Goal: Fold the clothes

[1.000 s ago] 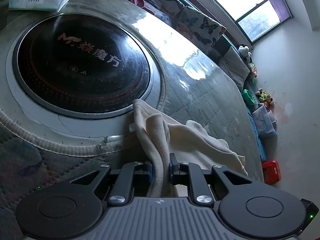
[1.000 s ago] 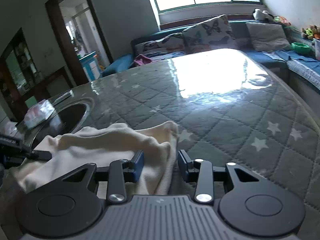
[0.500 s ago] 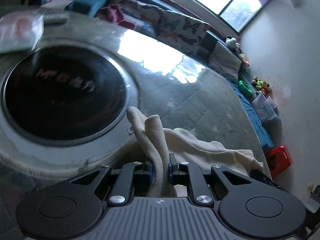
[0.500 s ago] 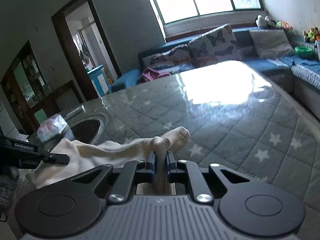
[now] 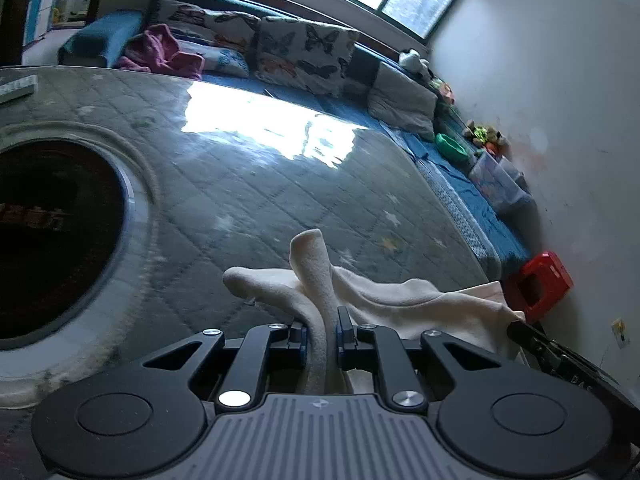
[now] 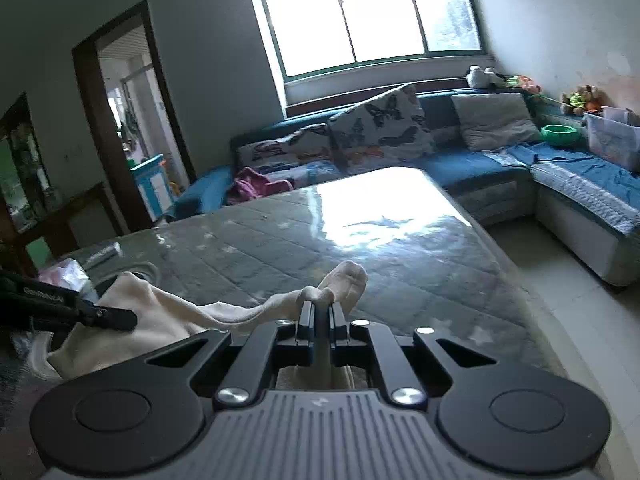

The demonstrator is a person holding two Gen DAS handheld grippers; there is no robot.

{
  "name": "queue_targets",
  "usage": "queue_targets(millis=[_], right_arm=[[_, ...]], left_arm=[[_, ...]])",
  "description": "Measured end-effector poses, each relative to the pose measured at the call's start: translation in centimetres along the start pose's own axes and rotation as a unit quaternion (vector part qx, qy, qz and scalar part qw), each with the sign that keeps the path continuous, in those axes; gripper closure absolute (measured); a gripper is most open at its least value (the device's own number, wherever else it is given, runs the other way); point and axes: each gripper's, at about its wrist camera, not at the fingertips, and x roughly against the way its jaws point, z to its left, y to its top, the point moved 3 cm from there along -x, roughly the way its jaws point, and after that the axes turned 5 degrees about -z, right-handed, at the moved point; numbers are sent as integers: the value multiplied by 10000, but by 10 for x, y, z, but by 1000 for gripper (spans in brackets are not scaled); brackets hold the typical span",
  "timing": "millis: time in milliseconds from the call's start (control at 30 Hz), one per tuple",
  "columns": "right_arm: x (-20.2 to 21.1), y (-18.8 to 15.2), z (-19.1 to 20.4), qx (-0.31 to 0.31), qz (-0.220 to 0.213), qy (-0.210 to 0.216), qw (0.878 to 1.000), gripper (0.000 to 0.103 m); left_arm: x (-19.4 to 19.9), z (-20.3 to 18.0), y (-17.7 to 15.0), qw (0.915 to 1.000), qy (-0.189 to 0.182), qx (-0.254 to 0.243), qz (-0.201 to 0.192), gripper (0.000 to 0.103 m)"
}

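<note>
A cream cloth garment [image 5: 384,296] hangs lifted between my two grippers above the grey star-quilted table [image 5: 280,184]. My left gripper [image 5: 322,326] is shut on one end of it; the end pokes up past the fingers. My right gripper [image 6: 320,312] is shut on the other end of the cloth [image 6: 344,280], with the cloth stretching left towards the left gripper [image 6: 100,314], which shows at the left edge. The right gripper [image 5: 532,334] shows at the right edge of the left wrist view.
A round black inset cooktop [image 5: 52,236] lies in the table at the left. A tissue pack [image 6: 64,276] and a remote [image 5: 18,88] lie near the far left edge. A blue corner sofa [image 6: 500,168] with cushions lies beyond the table. A red stool [image 5: 538,280] stands on the floor.
My right gripper closed on the cloth's end. Both grippers rose and tilted up, lifting the cloth off the table; the cooktop slid out to the left of the left wrist view.
</note>
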Motion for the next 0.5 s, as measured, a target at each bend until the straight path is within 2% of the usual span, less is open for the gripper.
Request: queue_targets(millis=[233,500], right_arm=[[11,-1,-22,-91,-136,-292,9994,97],[19,21,-47,4,-349,-671,9971,97]], left_arm=[[-14,-32,4,9994,-166,-292,30,89],[-33,-69,8,9975,-366,-593,78,89]])
